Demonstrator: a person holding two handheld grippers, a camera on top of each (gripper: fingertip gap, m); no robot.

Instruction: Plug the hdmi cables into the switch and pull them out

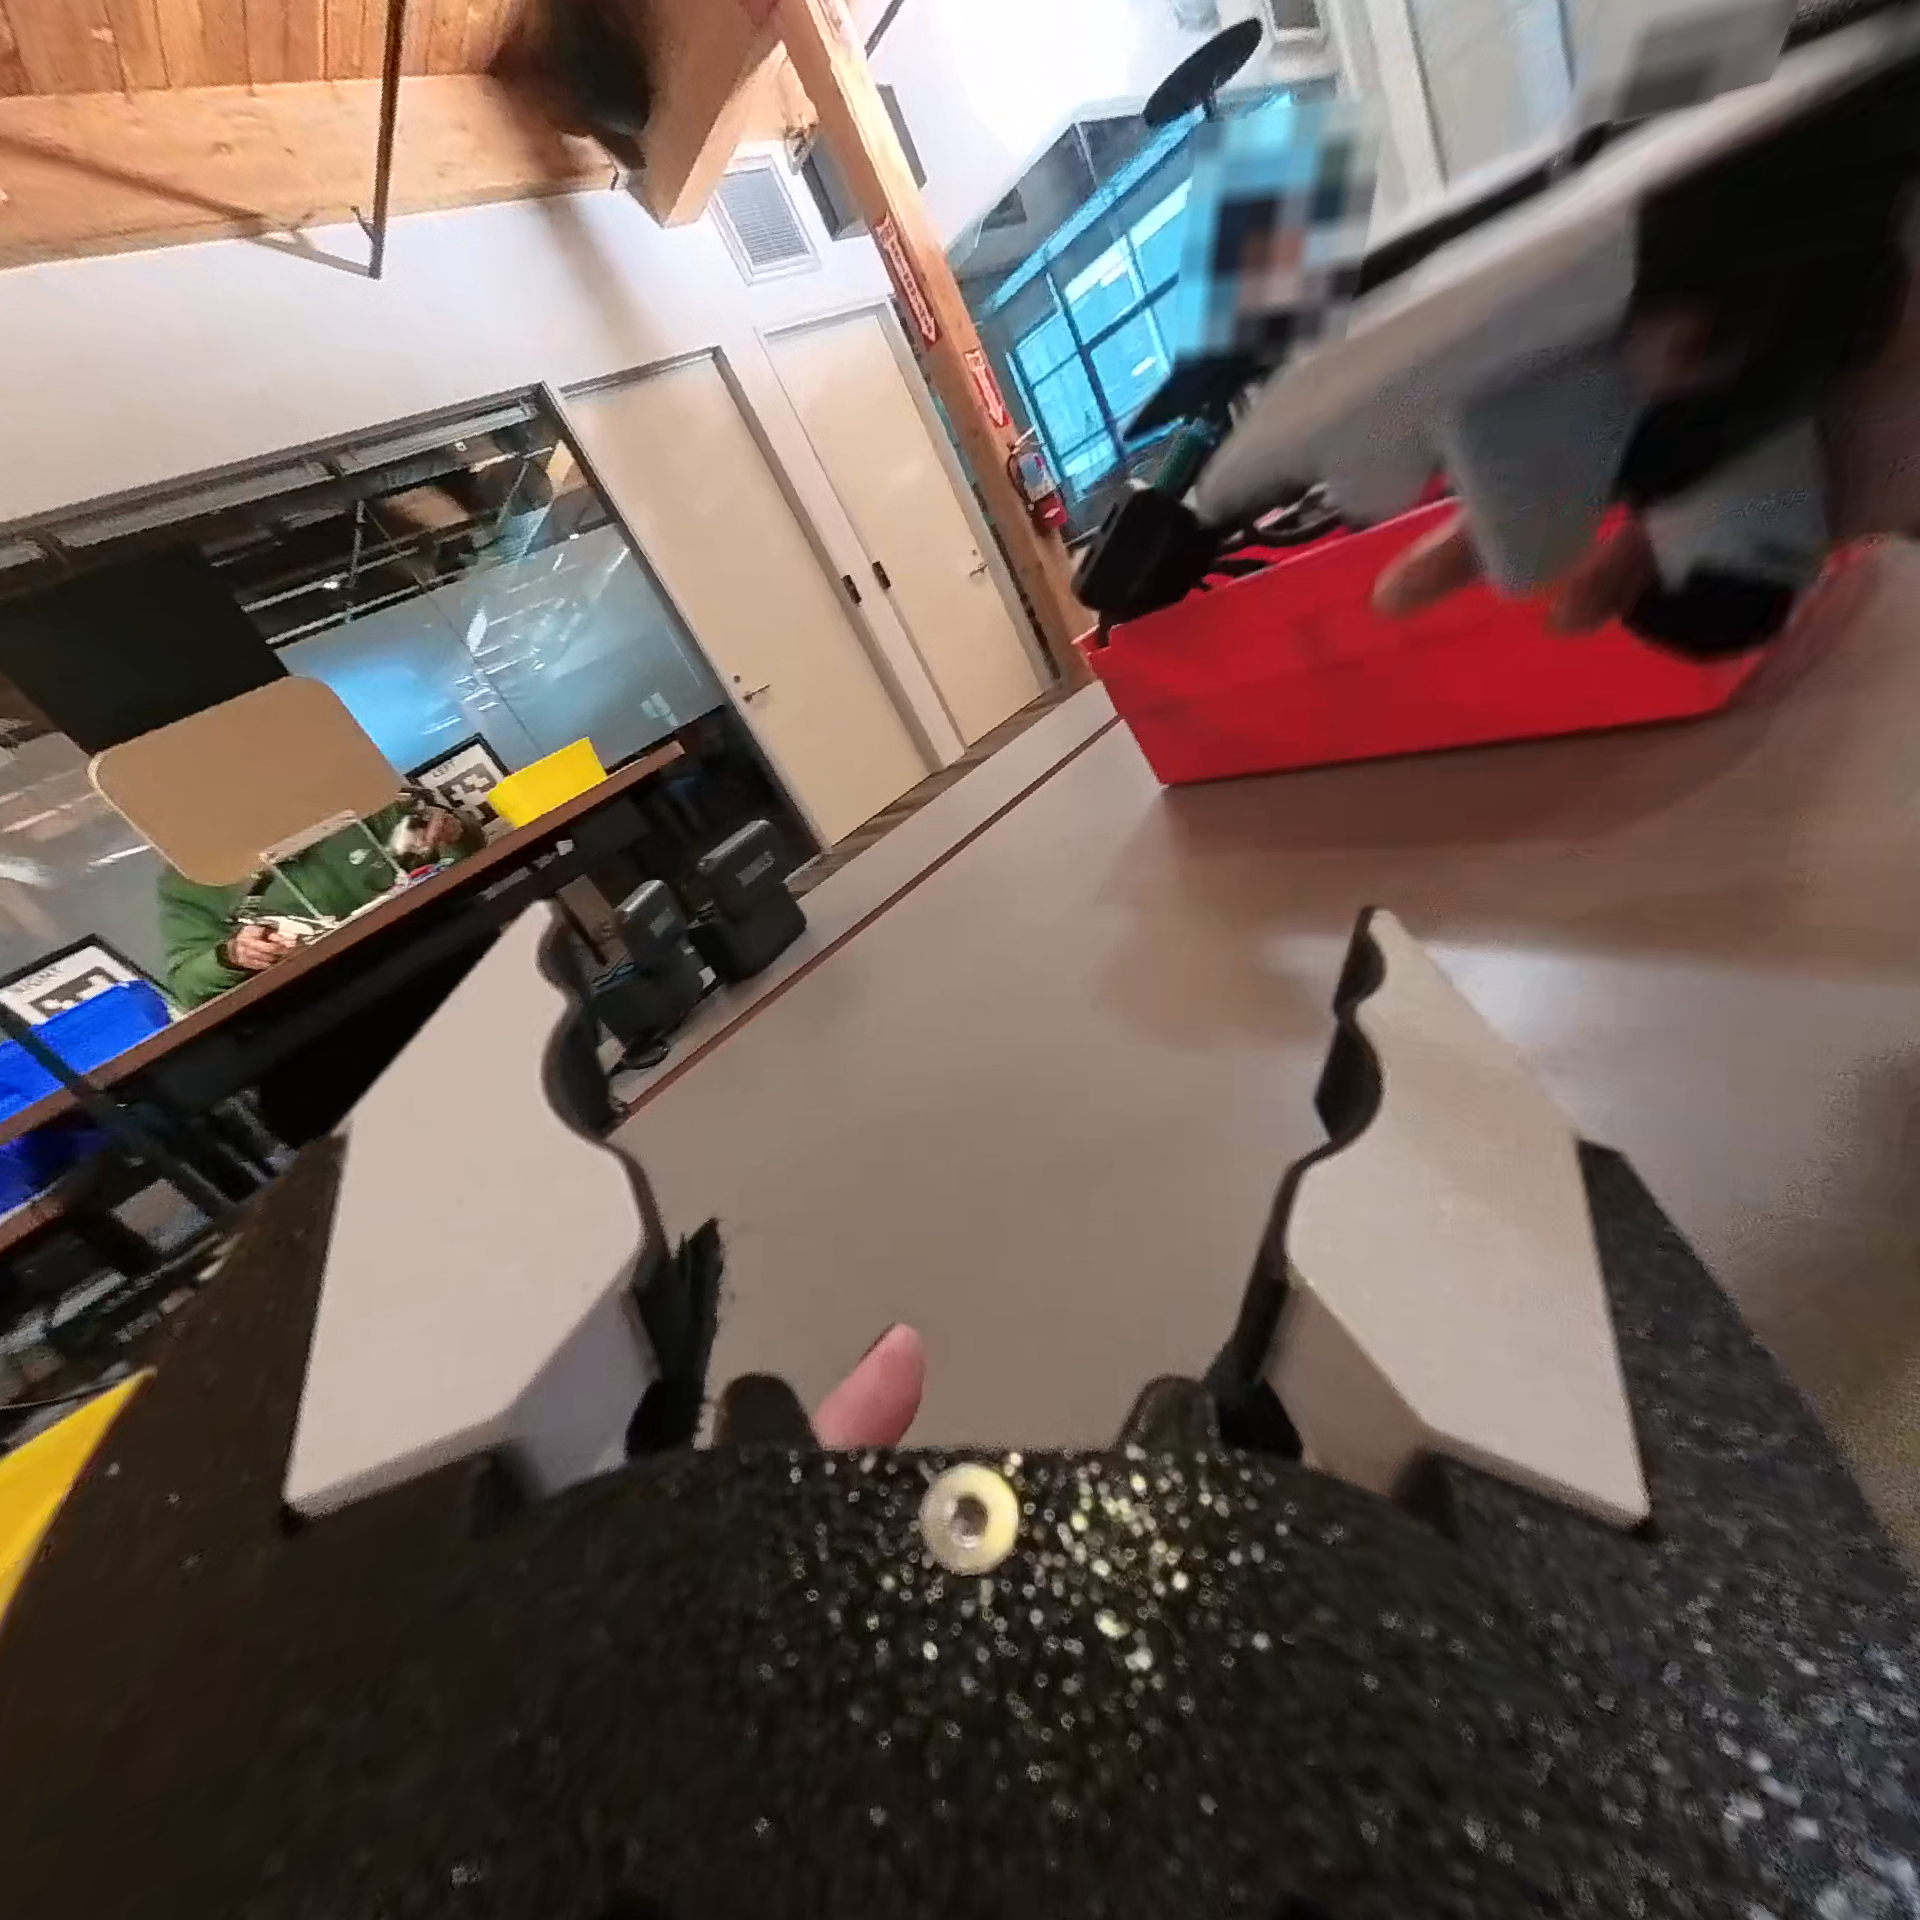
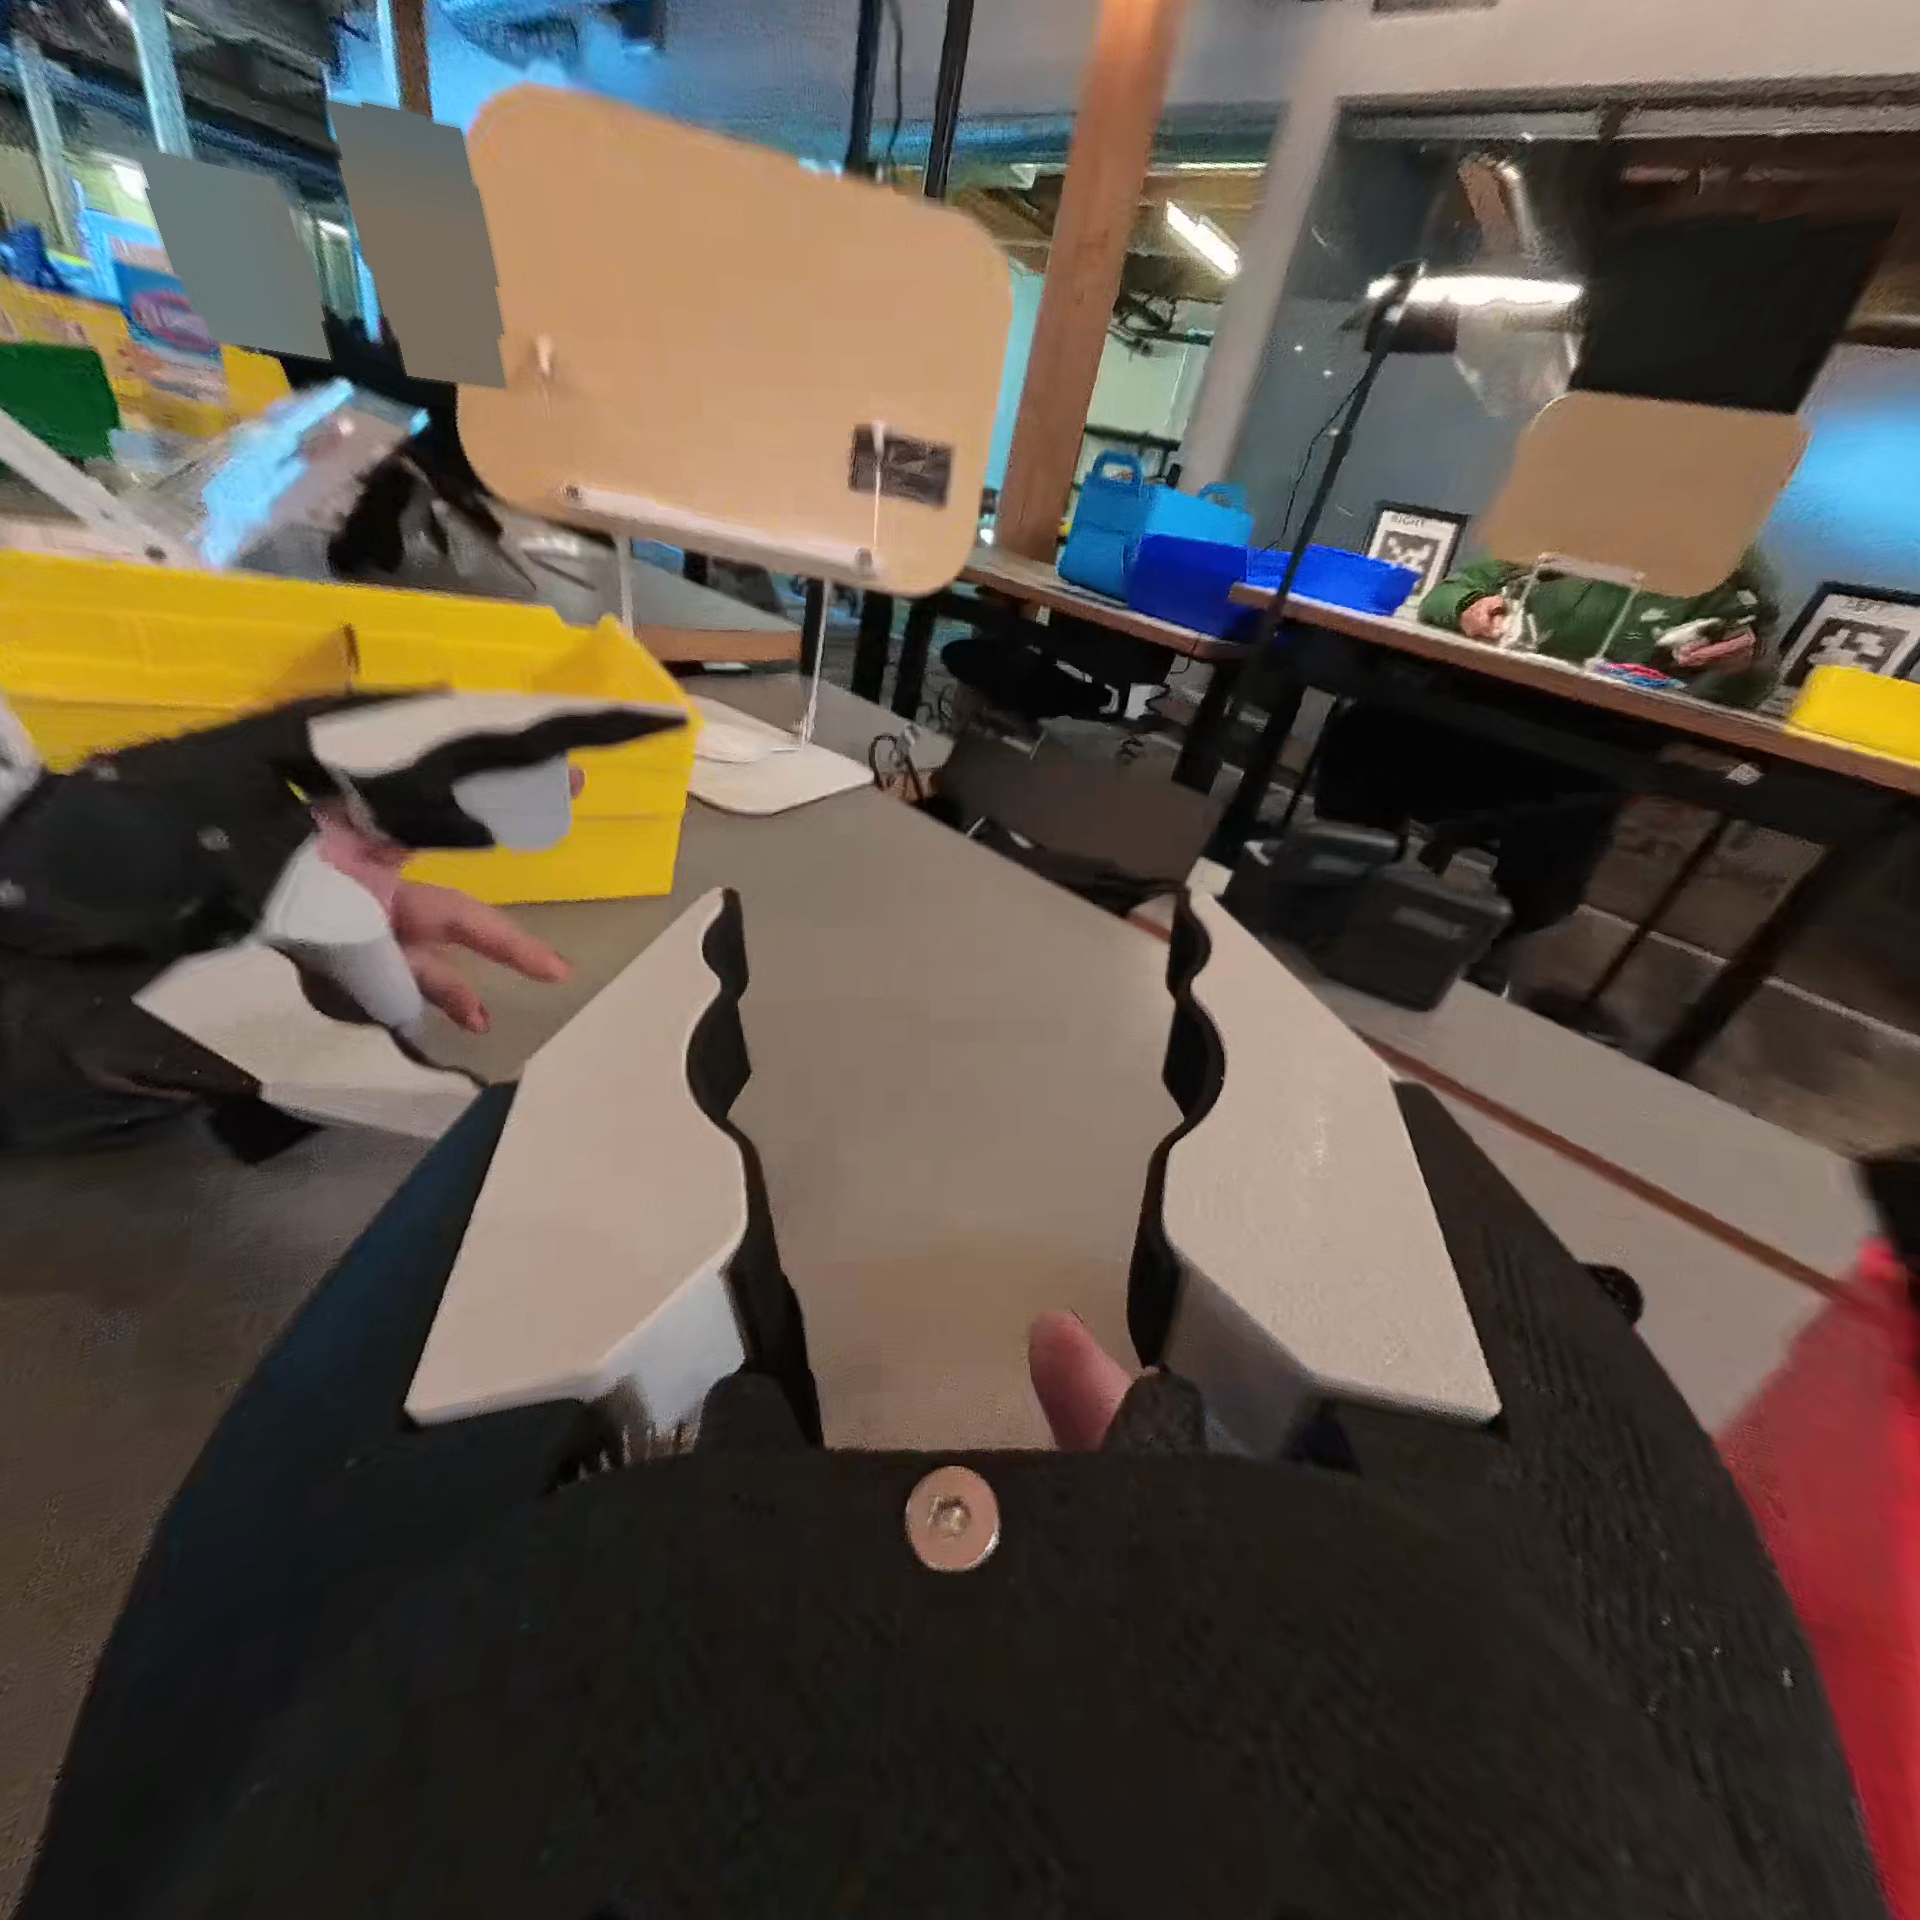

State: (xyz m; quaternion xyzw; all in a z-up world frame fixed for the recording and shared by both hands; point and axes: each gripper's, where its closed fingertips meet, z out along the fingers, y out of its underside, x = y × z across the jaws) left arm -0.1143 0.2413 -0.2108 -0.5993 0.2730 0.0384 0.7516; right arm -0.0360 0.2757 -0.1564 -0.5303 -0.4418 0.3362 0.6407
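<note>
No HDMI switch shows in either view. My left gripper (image 1: 961,935) is open and empty, low over the grey-brown table (image 1: 1039,1039). My right gripper (image 2: 956,904) is open and empty over the same table (image 2: 935,1039). Each gripper also shows in the other's view: the right one blurred at the upper right (image 1: 1382,520), the left one at the left with its jaws apart (image 2: 577,902). A red bin (image 1: 1351,675) holds black items (image 1: 1143,551) that look like cables and adapters.
A yellow bin (image 2: 582,727) stands at the left of the table, with a white stand base (image 2: 779,779) behind it. The red bin's edge (image 2: 1829,1507) is at the right. A person in green (image 2: 1600,613) sits at another table (image 2: 1558,686) beyond a gap.
</note>
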